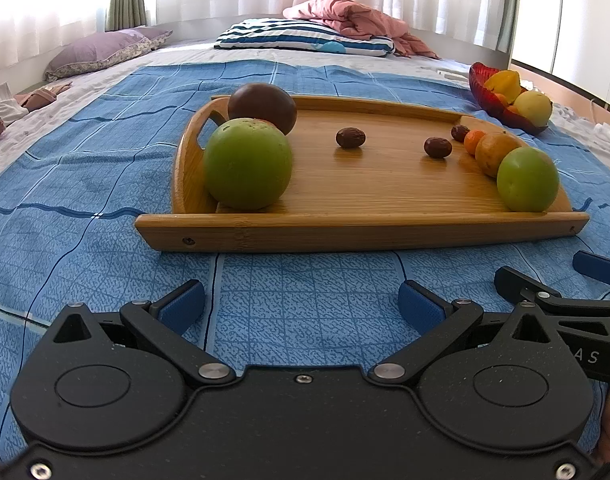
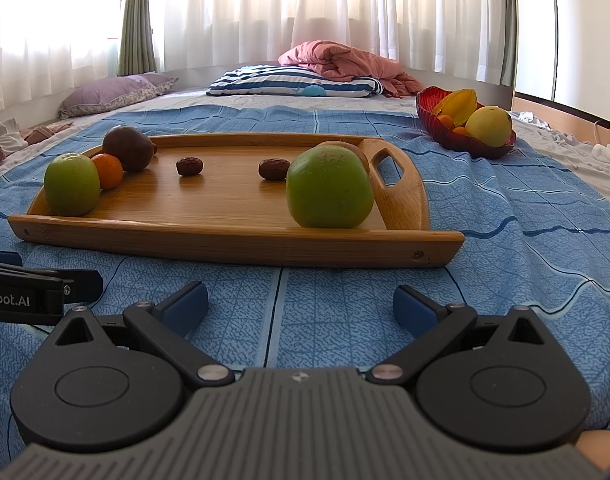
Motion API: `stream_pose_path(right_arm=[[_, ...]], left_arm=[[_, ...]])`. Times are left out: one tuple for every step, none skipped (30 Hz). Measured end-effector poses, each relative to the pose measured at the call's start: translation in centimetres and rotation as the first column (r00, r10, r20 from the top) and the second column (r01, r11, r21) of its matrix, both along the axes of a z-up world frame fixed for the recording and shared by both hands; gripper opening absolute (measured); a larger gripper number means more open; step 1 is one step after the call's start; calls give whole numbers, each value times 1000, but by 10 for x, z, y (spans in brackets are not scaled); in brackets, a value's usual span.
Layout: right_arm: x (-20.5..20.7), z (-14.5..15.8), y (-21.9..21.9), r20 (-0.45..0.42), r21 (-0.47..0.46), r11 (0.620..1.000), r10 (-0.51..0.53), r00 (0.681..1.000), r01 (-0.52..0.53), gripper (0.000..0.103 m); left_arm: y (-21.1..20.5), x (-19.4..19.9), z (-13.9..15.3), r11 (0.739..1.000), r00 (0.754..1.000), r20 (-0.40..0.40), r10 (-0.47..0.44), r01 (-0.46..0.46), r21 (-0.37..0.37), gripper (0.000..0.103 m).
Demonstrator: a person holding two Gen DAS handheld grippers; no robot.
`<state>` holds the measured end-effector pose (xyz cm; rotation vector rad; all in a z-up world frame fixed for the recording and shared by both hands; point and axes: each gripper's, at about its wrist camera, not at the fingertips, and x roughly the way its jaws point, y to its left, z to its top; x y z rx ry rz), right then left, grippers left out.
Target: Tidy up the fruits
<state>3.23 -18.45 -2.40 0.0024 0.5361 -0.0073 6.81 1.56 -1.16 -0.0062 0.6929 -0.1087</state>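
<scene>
A wooden tray (image 1: 345, 232) (image 2: 233, 240) lies on the blue bedspread. It holds two green apples, one on its left side (image 1: 247, 164) (image 2: 71, 184) and one on its right side (image 1: 527, 180) (image 2: 329, 192), a dark brown round fruit (image 1: 263, 106) (image 2: 129, 148), an orange (image 1: 497, 152) (image 2: 109, 170), a small tangerine (image 1: 473, 140) and several dried dates (image 1: 349, 137) (image 2: 189, 166). A red glass bowl (image 1: 487, 96) (image 2: 457, 136) at the right holds a starfruit (image 2: 459, 106), a yellow fruit (image 2: 489, 126) and small oranges. My left gripper (image 1: 301, 304) and right gripper (image 2: 301, 304) are both open and empty, low over the bedspread in front of the tray.
Pillows, a striped one (image 2: 293, 82) and a purple one (image 2: 117, 92), and a pink quilt (image 2: 341, 58) lie at the far end of the bed. Loose clothes (image 1: 9, 108) lie at the left. Curtains hang behind. The right gripper's tip shows in the left wrist view (image 1: 565, 296).
</scene>
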Motion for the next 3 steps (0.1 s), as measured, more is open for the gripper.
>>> stream_pose_path(right_arm=[[0, 0, 0, 0, 0, 1000, 0, 1000, 0, 103], [0, 0, 0, 1, 0, 1000, 0, 1000, 0, 103], [0, 0, 0, 0, -1, 1000, 0, 1000, 0, 103]], left_arm=[[0, 0, 0, 1000, 1000, 0, 0, 0, 1, 103], [0, 0, 0, 1000, 1000, 0, 0, 0, 1, 103], [0, 0, 0, 1000, 1000, 0, 1, -1, 0, 103]])
